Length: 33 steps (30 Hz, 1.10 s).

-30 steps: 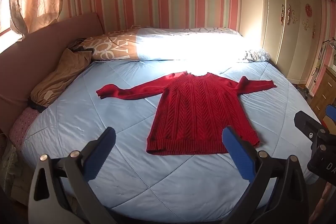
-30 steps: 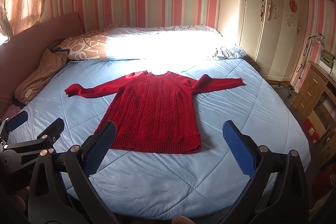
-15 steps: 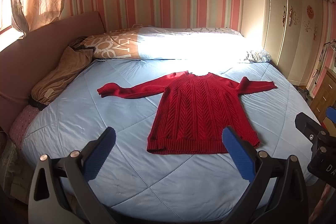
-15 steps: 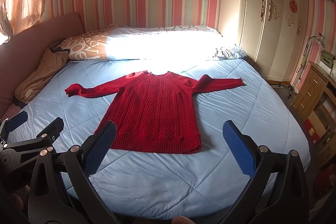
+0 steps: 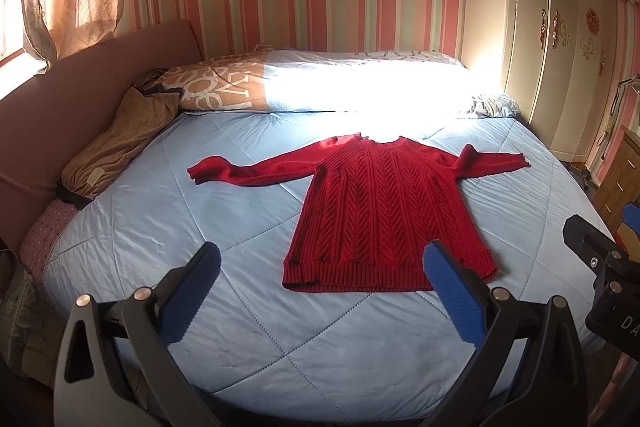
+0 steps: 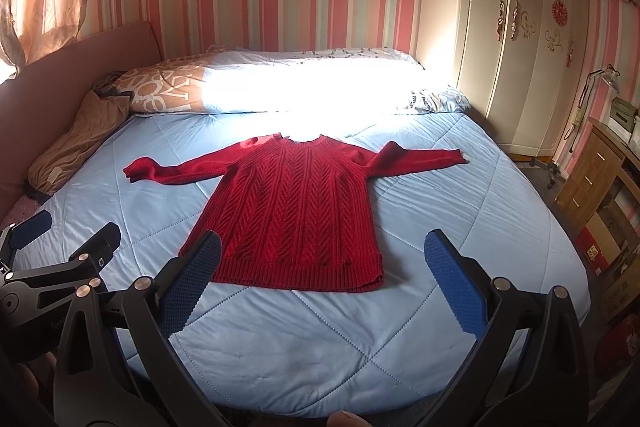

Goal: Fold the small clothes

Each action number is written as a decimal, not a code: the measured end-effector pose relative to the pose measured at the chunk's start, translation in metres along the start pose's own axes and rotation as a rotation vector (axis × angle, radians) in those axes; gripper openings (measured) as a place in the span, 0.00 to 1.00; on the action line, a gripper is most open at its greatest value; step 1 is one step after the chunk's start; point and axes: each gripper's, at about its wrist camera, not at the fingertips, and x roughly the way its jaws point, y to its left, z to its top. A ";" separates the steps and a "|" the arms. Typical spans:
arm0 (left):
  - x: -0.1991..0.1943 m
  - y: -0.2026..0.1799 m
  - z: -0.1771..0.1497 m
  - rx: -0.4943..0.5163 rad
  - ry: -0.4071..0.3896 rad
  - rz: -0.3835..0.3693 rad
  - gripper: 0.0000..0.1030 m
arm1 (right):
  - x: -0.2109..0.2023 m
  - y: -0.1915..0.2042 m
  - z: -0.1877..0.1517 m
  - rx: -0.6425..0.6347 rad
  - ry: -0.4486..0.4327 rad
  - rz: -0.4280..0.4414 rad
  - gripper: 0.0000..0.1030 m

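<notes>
A red knit sweater lies flat on the light blue quilt, front up, both sleeves spread out, hem toward me. It also shows in the right wrist view. My left gripper is open and empty, held above the bed's near edge, short of the hem. My right gripper is open and empty, also short of the hem. Each gripper shows at the edge of the other's view.
Pillows lie along the far side under bright sunlight. A tan garment lies by the pink headboard at left. A cream wardrobe and wooden drawers stand at right.
Both grippers have stayed almost still, with only a slight drift of the left view. The sweater has not moved.
</notes>
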 end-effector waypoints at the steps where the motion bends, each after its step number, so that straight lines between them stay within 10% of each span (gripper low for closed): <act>1: 0.000 0.001 0.000 -0.003 0.001 -0.001 0.99 | -0.001 0.000 0.000 0.000 -0.001 0.001 0.97; 33: -0.003 -0.002 0.005 -0.010 -0.004 0.000 0.99 | -0.001 -0.005 0.003 0.016 -0.012 0.014 0.97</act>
